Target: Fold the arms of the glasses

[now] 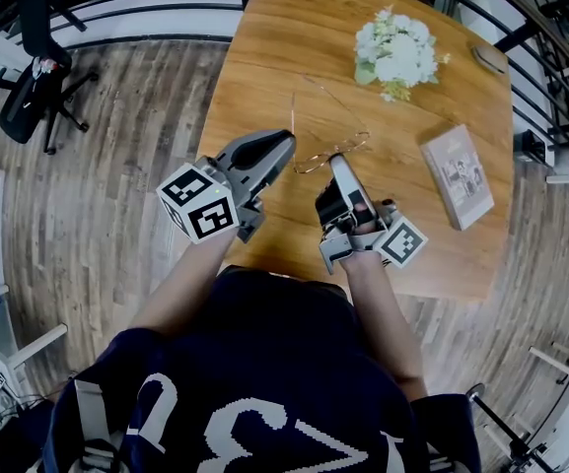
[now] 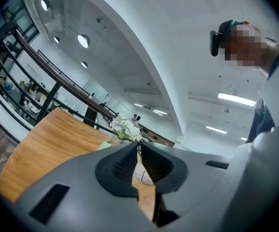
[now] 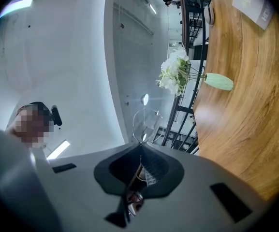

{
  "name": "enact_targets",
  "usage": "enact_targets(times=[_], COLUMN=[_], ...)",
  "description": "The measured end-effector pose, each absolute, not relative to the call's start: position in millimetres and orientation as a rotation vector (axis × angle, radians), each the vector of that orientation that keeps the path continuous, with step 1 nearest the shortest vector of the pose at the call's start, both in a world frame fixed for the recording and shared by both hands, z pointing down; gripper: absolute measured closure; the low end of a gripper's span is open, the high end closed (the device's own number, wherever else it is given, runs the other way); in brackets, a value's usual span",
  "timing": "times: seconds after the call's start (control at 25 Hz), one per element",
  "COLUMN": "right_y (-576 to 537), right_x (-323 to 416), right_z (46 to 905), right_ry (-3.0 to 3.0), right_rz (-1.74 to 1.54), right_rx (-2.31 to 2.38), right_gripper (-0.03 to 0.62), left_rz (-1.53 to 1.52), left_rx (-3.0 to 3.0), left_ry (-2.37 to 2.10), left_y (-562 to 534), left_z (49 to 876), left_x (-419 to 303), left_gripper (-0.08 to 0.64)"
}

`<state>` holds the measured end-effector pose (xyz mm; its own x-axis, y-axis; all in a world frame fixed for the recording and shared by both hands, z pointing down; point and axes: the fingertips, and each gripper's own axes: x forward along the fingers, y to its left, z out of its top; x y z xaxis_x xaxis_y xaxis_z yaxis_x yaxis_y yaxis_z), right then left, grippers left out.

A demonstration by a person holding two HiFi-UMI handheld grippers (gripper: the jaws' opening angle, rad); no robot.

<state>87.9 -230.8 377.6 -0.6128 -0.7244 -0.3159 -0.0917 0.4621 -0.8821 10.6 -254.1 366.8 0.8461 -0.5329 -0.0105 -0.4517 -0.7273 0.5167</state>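
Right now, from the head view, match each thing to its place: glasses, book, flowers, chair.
1 glasses
2 book
3 flowers
4 chair

a on the floor, left of the table
b held in the right gripper
c far part of the table
d flat on the table's right side

Pairs: 1-b, 2-d, 3-c, 4-a

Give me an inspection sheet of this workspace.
Surface: wooden table, bare grain.
Job's things: glasses, arms unfolded.
Clutter: white flowers; book; small dark object.
Grippers: left gripper jaws together at the tips, beside one glasses arm; right gripper shut on the glasses frame.
Cables: nothing seen.
Surroundings: office chair, railing, wood floor.
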Motion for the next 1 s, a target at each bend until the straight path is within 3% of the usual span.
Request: enact_targets(times=[0.44, 1.0], right_y=[-223, -231], right_x=[82, 107], right_z=[381, 382], right_ry=[2.039, 1.986], right_rz=[-1.201, -1.17], right_rx=[-0.657, -0.755], right_gripper=[0.565, 0.565], left_rz=[-0.151, -0.068], left_rx=[2.485, 2.531], left_ry=[-0.37, -0.675], left_y=[-229, -248], left_z=[372, 386], left_x=[55, 11], left_gripper=[0.526, 0.526])
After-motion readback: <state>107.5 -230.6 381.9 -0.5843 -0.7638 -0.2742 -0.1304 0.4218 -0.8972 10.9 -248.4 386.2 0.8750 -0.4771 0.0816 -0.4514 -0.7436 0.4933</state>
